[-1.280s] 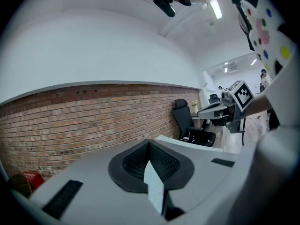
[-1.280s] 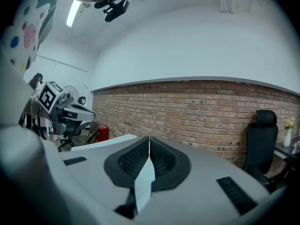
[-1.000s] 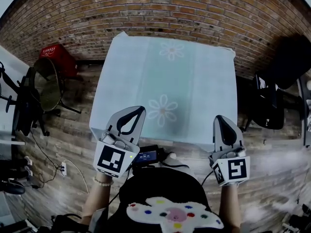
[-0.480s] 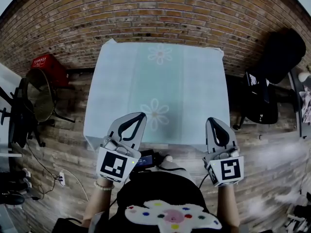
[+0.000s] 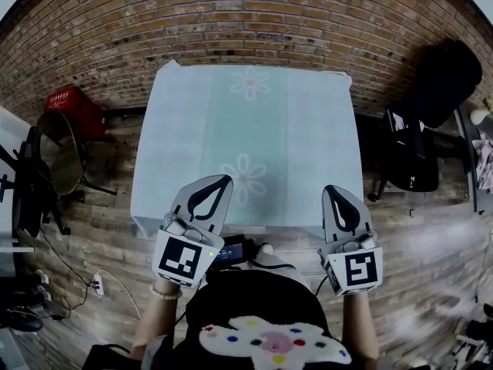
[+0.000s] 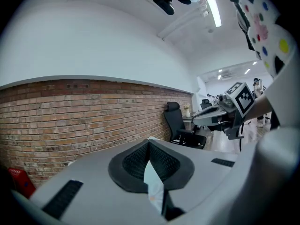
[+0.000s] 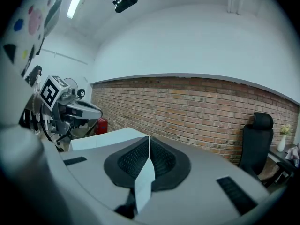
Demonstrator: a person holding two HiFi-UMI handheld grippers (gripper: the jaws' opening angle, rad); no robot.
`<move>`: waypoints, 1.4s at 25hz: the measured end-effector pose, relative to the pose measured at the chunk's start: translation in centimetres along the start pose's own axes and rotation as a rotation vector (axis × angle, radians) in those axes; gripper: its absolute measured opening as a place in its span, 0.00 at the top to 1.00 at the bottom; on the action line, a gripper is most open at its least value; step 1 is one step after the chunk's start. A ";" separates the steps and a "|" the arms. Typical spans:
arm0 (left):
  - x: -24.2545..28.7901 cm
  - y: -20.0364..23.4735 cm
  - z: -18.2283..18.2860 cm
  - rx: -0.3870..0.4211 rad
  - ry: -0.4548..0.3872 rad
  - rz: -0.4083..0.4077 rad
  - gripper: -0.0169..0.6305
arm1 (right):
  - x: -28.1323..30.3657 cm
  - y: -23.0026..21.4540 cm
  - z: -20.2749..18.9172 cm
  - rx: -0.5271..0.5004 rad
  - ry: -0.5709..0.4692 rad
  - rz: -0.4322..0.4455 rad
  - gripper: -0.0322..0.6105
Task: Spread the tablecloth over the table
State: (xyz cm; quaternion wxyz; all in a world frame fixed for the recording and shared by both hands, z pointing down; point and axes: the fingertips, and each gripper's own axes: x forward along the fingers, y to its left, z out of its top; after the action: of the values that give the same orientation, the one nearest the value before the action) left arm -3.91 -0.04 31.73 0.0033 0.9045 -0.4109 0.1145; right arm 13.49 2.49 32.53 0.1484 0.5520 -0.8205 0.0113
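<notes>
The left forearm (image 5: pixel 156 316) and right forearm (image 5: pixel 360 328) reach forward, well apart. The left tongs (image 5: pixel 219 183) and right tongs (image 5: pixel 333 193) point ahead, roughly level, each with its jaws pressed together on a fold of tablecloth (image 6: pixel 153 184).

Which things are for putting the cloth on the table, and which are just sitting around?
For the job: tablecloth, left gripper, right gripper, both shut on its edge.
Just lying about: red crate, black office chair.

A brick wall (image 5: pixel 246 14) runs along the far side above a wooden plank floor (image 5: pixel 100 222). A black office chair (image 5: pixel 443 83) stands at right, a red crate (image 5: pixel 73 106) and another chair (image 5: pixel 58 153) at left. A strip light (image 6: pixel 214 11) glows on the white ceiling (image 6: pixel 93 41).
</notes>
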 end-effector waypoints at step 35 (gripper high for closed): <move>-0.9 0.5 -1.3 0.015 0.039 0.001 0.95 | 1.4 2.2 0.9 0.011 -0.014 0.033 0.90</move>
State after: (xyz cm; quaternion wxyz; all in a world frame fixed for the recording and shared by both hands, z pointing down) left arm -5.09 0.43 32.76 0.0045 0.9018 -0.4104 0.1351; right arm 10.83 1.88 32.35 0.1396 0.5390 -0.8305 0.0143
